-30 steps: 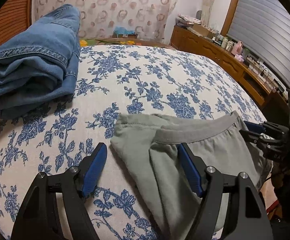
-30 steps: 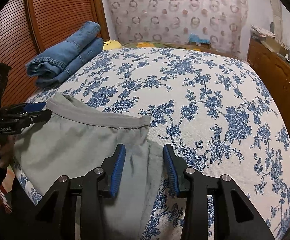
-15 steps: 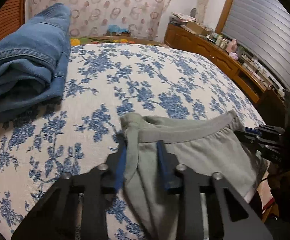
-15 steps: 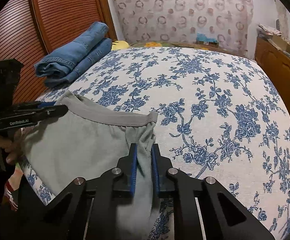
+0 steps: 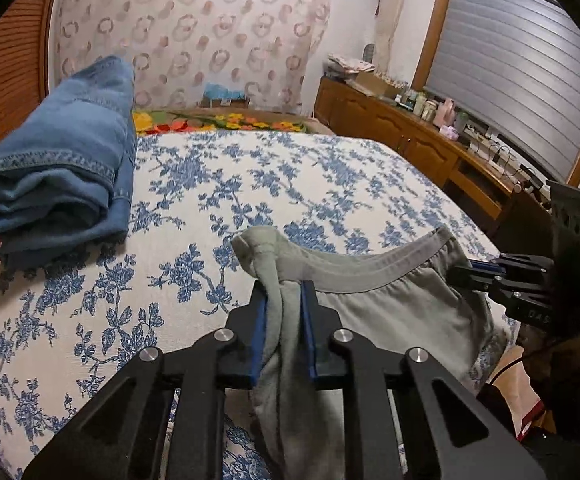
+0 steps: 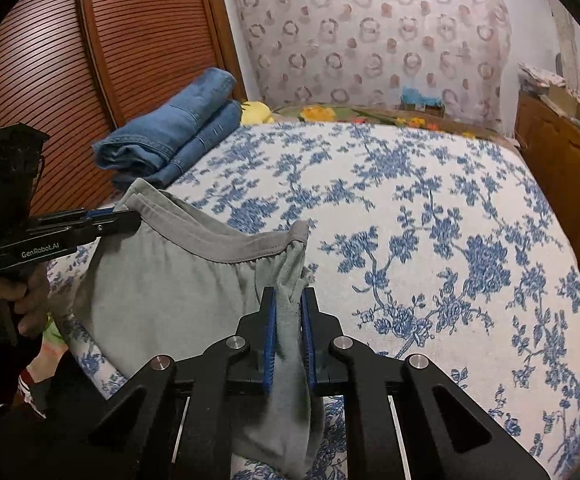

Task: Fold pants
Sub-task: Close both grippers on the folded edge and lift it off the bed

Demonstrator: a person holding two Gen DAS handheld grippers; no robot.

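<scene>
Left tongs [image 5: 284, 312] are still squeezing in, with a bunched fold of the grey pants [image 5: 390, 312] pinched between the blue pads [image 5: 259, 340] right at 1 end of the waistband. Right tongs [image 6: 289, 316] are clamped narrow on the other end of that same waistband [image 6: 226, 242], cloth wadded up between the pads and hanging down below them.

So the pants are strung between the 2 tongs, waistband sagging a bit in the middle, the top edge lifted up off the bed [image 5: 330, 184] and the rest draping down over the near edge of it. From the right wrist view you can see the left tongs [image 6: 124, 220] side-on, gripping the corner, with a hand [image 6: 14, 300] wrapped round the handle. From the left wrist view the right tongs [image 5: 464, 274] come in from the right edge.

Bedspread is white with blue flowers. A folded pair of blue jeans [image 6: 170, 136] sits further up the bed on the left side, well apart from the grey pair, next to a slatted wooden door [image 6: 70, 60]. Wooden cabinet [image 5: 410, 140] with clutter on top runs along the right wall.
</scene>
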